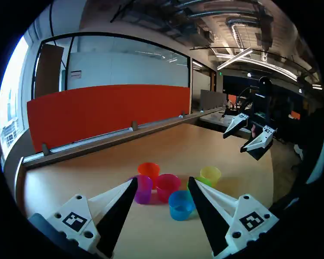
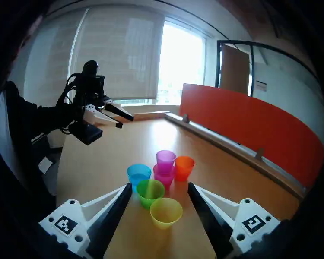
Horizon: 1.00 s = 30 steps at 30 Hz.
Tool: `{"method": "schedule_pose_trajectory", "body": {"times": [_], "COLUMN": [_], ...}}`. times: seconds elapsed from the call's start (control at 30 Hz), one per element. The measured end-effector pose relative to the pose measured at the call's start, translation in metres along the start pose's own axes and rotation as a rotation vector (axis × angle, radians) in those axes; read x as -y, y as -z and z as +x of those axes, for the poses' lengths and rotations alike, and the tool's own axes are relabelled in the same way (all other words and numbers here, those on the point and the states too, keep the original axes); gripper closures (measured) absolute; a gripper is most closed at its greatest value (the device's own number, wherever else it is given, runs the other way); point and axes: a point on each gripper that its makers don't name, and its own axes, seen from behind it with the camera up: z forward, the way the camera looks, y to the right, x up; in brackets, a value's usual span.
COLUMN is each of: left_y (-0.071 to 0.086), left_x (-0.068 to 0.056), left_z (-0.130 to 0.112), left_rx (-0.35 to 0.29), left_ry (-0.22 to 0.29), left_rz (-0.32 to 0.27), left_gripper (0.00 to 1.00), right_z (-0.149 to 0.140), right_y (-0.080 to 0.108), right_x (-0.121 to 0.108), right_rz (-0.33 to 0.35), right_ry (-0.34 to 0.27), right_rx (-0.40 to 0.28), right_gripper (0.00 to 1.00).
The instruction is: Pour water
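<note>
You are holding your left gripper (image 1: pixel 163 180) wide open, and it is gripping nothing. Your right gripper (image 2: pixel 159 186) is gaping wide too, with nothing in it. The blue cup (image 1: pixel 180 205), pink cup (image 1: pixel 167 185), orange cup (image 1: pixel 149 169) and yellow cup (image 2: pixel 166 211) are sitting bunched together on the table (image 1: pixel 196 146), just ahead of both grippers.

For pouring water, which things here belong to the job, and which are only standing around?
Belong to the job: blue cup, green cup, yellow cup, pink cup, purple cup, orange cup, left gripper, right gripper.

Only standing around: orange partition, window blind.
</note>
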Motion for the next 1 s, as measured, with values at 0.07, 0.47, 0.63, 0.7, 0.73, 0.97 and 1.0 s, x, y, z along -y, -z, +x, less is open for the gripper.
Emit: {"method": "schedule_pose_trajectory", "body": {"times": [0.07,0.47,0.63,0.7,0.73,0.97,1.0], "left_y": [-0.002,-0.02,-0.025,-0.026,-0.027,-0.028,-0.028], "left_x": [-0.002,-0.023,-0.028,-0.03,-0.031,-0.033,-0.033], "left_z": [-0.005,-0.041,-0.05,-0.053,-0.056,-0.071,-0.073], "left_rx": [0.014,0.113,0.14,0.15,0.157,0.202,0.207], "left_ry": [-0.007,-0.052,-0.051,-0.049,-0.049,-0.062,-0.063], "left_rz": [-0.005,-0.053,-0.069,-0.077,-0.082,-0.098,-0.099], "left_gripper": [0.14,0.14,0.14,0.14,0.14,0.14,0.14], "right_z": [-0.005,-0.032,-0.041,-0.044,-0.046,-0.058,-0.06], "right_y": [-0.002,-0.012,-0.014,-0.015,-0.016,-0.019,-0.019], "right_x": [0.003,0.015,0.018,0.019,0.019,0.021,0.021], "right_rz": [0.006,0.047,0.062,0.069,0.072,0.088,0.09], "right_ry": [-0.002,-0.011,-0.002,-0.002,-0.004,-0.013,-0.012], "right_rx": [0.012,0.069,0.092,0.098,0.101,0.127,0.131], "right_gripper": [0.0,0.0,0.0,0.0,0.0,0.0,0.0]}}
